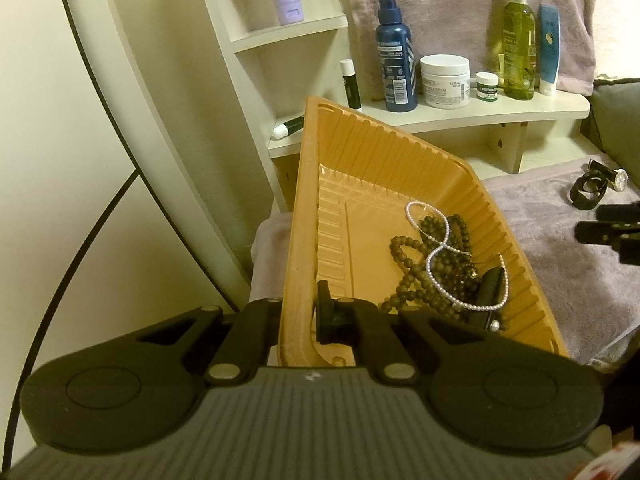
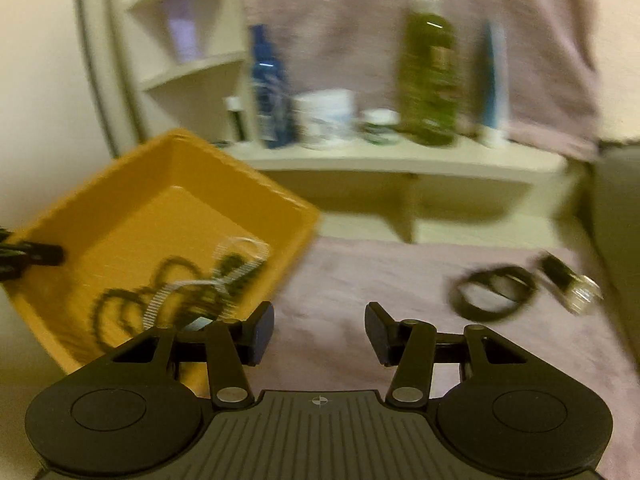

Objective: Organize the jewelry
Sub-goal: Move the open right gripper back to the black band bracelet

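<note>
Left wrist view: L gripper [image 1: 298, 312] is clamped on the near-left wall of the orange tray [image 1: 304, 200], one finger outside, one inside — tray sits tilted, its far corner up by the shelf [image 1: 480, 114]. In the tray's low right corner lie dark beads [image 1: 416, 264] tangled w/ a pearl strand [image 1: 436, 248]; a small black item lies under them, too hidden to name. On the shelf behind: blue bottle [image 1: 394, 52], white jar [image 1: 445, 80], small jar [image 1: 487, 87], green bottle [image 1: 519, 44], blue tube [image 1: 549, 48]. Far right, a watch [image 1: 600, 184] lies on the mauve towel [image 1: 560, 248], well apart from the tray; R gripper's tip pokes in at the right edge below it.

Right wrist view, blurred: tray [image 2: 132, 184] at left w/ beads [image 2: 132, 304] and pearls [image 2: 224, 276] inside, L gripper's finger on its left wall. R gripper [image 2: 320, 332] — fingers apart, nothing between them, over bare towel [image 2: 360, 276] just right of the tray. Watch [image 2: 524, 284] lies farther right on the towel.
</note>
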Demonstrator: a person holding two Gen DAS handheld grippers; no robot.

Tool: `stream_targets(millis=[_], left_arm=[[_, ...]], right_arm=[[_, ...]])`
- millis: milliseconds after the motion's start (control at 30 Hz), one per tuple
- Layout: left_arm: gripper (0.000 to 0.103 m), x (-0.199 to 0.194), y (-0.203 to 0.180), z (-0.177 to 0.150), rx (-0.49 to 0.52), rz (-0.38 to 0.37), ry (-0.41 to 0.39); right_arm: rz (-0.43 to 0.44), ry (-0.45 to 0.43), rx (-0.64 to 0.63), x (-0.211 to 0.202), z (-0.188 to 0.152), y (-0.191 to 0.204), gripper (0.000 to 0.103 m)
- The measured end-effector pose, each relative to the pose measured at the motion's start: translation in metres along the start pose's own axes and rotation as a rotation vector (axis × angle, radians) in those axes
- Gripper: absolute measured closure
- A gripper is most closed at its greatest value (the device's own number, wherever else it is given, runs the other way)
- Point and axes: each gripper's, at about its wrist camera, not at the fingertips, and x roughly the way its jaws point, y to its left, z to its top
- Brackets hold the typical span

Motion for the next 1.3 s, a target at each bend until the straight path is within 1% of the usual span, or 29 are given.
stream_targets(millis=[167, 300, 333, 400, 433, 467, 567, 767, 1133, 1200, 1267, 1300], left_arm=[[0.099, -0.001, 0.000, 0.000, 0.002, 0.000, -0.001], [0.099, -0.002, 0.000, 0.000, 0.006, 0.001, -0.001], [0.099, -0.002, 0.000, 0.000, 0.007, 0.001, 0.000], [0.099, -0.002, 0.001, 0.000, 0.008, 0.002, 0.000], [0.099, -0.002, 0.001, 0.000, 0.007, 0.002, 0.000], [0.099, -0.002, 0.000, 0.001, 0.008, 0.003, 0.001], [0.099, -0.002, 0.000, 0.001, 0.009, 0.004, 0.002], [0.099, -0.001, 0.000, 0.001, 0.010, 0.005, 0.005], [0.100, 0.000, 0.001, 0.000, 0.009, 0.006, 0.013], [0.100, 0.000, 0.001, 0.000, 0.011, 0.007, 0.013], [0.100, 0.000, 0.001, 0.000, 0.010, 0.007, 0.013], [0.100, 0.000, 0.001, 0.000, 0.010, 0.007, 0.013]], right_arm=[[-0.111, 0.004, 0.053, -0.004, -0.006, -0.036, 0.052], [-0.161, -0.003, 0.069, -0.003, -0.007, -0.057, 0.052], [-0.170, -0.003, 0.073, -0.001, -0.006, -0.061, 0.051], [-0.178, -0.006, 0.080, 0.002, -0.004, -0.068, 0.038], [-0.182, -0.008, 0.080, 0.004, -0.002, -0.071, 0.027], [-0.188, -0.012, 0.080, 0.006, -0.001, -0.074, 0.024], [-0.185, 0.002, 0.080, 0.018, 0.005, -0.081, 0.022], [-0.204, 0.022, 0.077, 0.045, 0.015, -0.089, 0.021], [-0.249, 0.078, 0.146, 0.086, 0.020, -0.100, 0.021], [-0.249, 0.068, 0.154, 0.085, 0.020, -0.101, 0.026], [-0.245, 0.062, 0.153, 0.083, 0.020, -0.102, 0.040], [-0.240, 0.062, 0.153, 0.081, 0.020, -0.101, 0.043]])
